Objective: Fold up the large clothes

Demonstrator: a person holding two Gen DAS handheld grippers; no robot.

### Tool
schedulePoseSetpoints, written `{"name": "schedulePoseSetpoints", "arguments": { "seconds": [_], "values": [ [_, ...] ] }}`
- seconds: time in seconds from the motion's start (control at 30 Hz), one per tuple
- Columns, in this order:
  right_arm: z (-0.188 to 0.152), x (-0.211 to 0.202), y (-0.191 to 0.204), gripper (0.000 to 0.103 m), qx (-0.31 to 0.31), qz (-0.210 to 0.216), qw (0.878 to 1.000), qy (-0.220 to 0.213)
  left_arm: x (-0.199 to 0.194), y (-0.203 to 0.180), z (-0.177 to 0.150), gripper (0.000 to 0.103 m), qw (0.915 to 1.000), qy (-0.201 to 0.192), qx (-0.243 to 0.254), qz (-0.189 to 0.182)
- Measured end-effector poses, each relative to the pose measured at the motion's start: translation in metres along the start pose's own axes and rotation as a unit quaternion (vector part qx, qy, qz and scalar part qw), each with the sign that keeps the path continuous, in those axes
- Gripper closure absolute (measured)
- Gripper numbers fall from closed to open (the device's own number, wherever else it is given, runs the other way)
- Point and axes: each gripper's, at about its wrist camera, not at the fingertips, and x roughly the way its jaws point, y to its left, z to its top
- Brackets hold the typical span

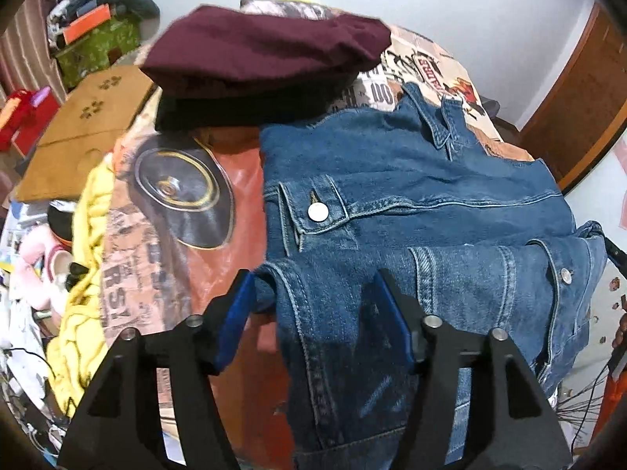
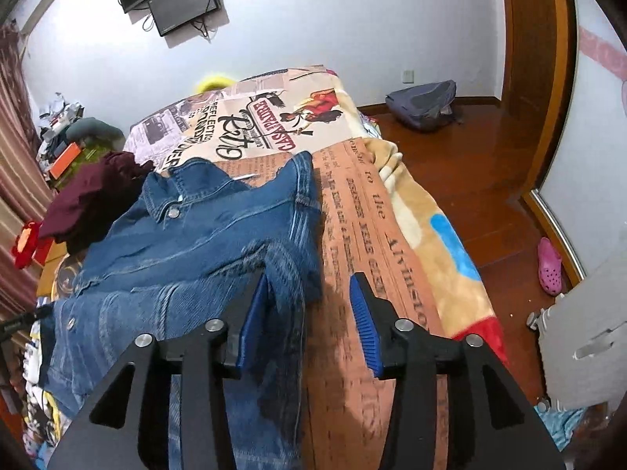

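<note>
A blue denim jacket (image 1: pixel 411 203) lies on the bed, front up, with a sleeve folded across its lower part. My left gripper (image 1: pixel 313 309) is open, and the jacket's left edge lies between its blue-padded fingers. In the right wrist view the jacket (image 2: pixel 188 243) fills the left half of the bed. My right gripper (image 2: pixel 309 313) is open over the jacket's right edge, with its left finger above denim and its right finger above the bedspread.
A folded maroon garment (image 1: pixel 266 51) sits on a dark one at the far end of the printed bedspread (image 1: pixel 176 243). A yellow blanket (image 1: pixel 86 274) and clutter lie to the left. A backpack (image 2: pixel 423 105) and a pink shoe (image 2: pixel 548 266) are on the wooden floor to the right.
</note>
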Motion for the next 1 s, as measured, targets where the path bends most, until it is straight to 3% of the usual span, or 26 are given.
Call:
{"name": "schedulePoseSetpoints", "arguments": {
  "seconds": [0.2,0.5,0.6,0.77,0.87,0.93,0.97,1.0],
  "values": [
    [-0.025,-0.003,0.003,0.049,-0.005,0.0,1.0,0.021,-0.008,0.001,-0.014,0.031,0.9999,0.008,0.0,-0.012],
    [-0.067,0.017,0.003,0.049,0.032,0.035,0.994,0.102,0.016,0.007,-0.062,0.031,0.9924,0.084,-0.046,-0.077],
    [-0.073,0.019,0.014,0.045,0.003,0.018,0.995,0.103,0.016,0.01,-0.069,0.031,0.9894,0.083,-0.07,-0.096],
    [-0.071,0.027,0.018,0.045,0.008,0.032,0.994,0.104,0.012,0.005,-0.07,0.036,0.985,0.087,-0.072,-0.13],
    [-0.07,0.033,0.015,0.052,0.029,0.043,0.993,0.103,0.006,-0.005,-0.068,0.047,0.9835,0.085,-0.047,-0.152],
    [-0.071,0.031,0.017,0.073,0.029,0.051,0.993,0.102,-0.001,-0.013,-0.065,0.063,0.984,0.08,-0.02,-0.158],
    [-0.068,0.03,0.018,0.092,0.029,0.06,0.993,0.102,-0.004,-0.018,-0.064,0.066,0.9834,0.078,-0.008,-0.164],
    [-0.068,0.03,0.022,0.093,0.029,0.065,0.992,0.102,-0.009,-0.022,-0.062,0.075,0.9826,0.073,0.003,-0.171]
  ]
}}
